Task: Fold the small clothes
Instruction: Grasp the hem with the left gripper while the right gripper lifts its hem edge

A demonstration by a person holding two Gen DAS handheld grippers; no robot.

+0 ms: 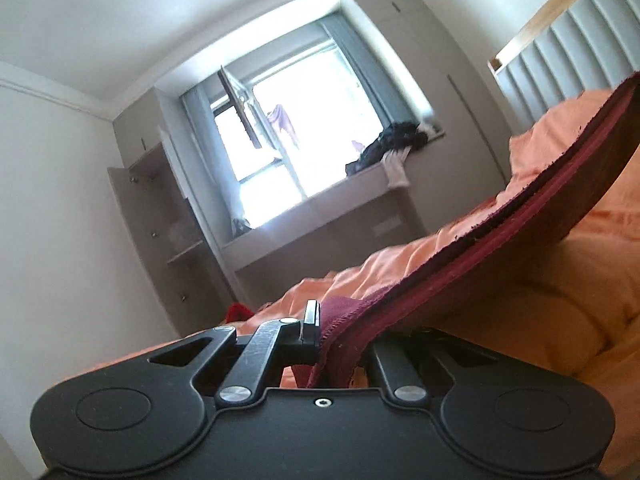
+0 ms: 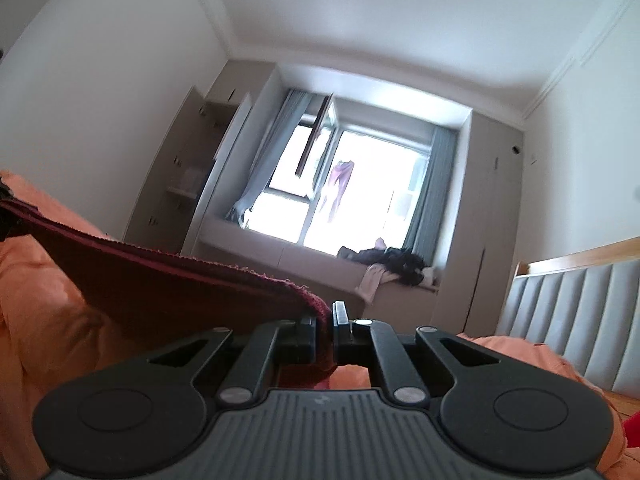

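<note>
A dark red knitted garment [image 1: 500, 216] hangs stretched above an orange bedspread [image 1: 580, 312]. In the left wrist view my left gripper [image 1: 324, 320] is shut on one corner of it, and the cloth runs up and to the right out of the jaws. In the right wrist view my right gripper [image 2: 330, 322] is shut on another corner of the same dark red garment [image 2: 172, 284], which stretches away to the left over the orange bedspread [image 2: 40, 300]. Both grippers point about level toward the window.
A bright window [image 2: 352, 196] with a bench seat [image 2: 288, 258] holding a pile of dark clothes [image 2: 392, 262] lies ahead. An open cupboard [image 1: 160, 216] stands at the left wall. A padded grey headboard [image 2: 572, 312] rises at the right. Something red [image 1: 238, 312] lies on the bed.
</note>
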